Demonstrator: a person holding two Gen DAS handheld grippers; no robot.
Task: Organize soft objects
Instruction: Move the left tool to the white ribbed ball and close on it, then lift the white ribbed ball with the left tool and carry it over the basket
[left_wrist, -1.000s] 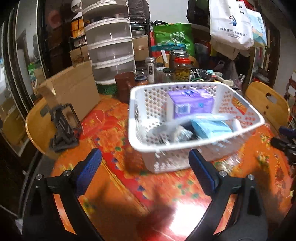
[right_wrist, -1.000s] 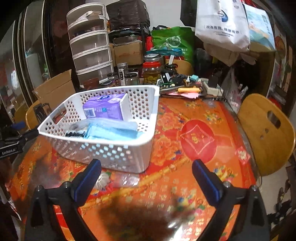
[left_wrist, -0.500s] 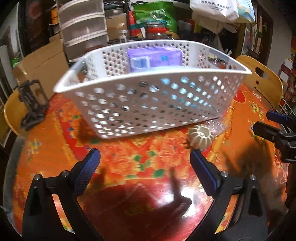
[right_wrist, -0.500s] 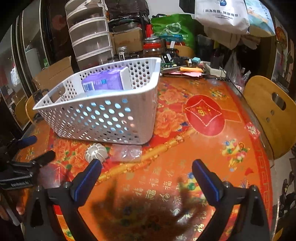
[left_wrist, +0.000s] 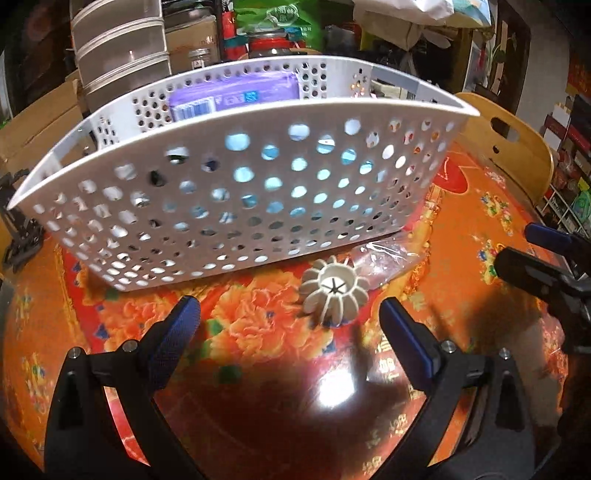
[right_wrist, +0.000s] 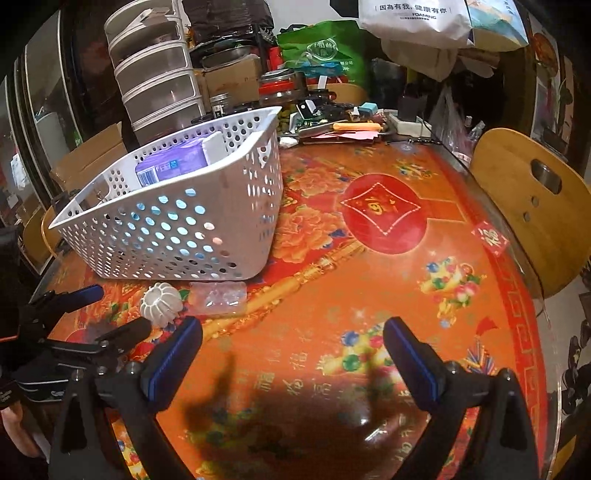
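Between our left fingers (left_wrist: 290, 326): the ball (left_wrist: 334, 287).
Both pairs spread apart, empty; we should drop lower, centre it, squeeze gently, avoiding the basket (left_wrist: 236, 184).

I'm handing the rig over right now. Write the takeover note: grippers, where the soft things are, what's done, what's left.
Left gripper: open, empty, low over the table, aimed at the white ribbed ball.
Right gripper: open, empty, over bare tablecloth.
White basket: on the table, already holding the purple pack and light blue items seen through the holes.
Left out: the ribbed ball and a clear plastic packet, both on the table just outside the basket's near wall.
Suggested next: close the left gripper on the ball and drop it in, then the packet.
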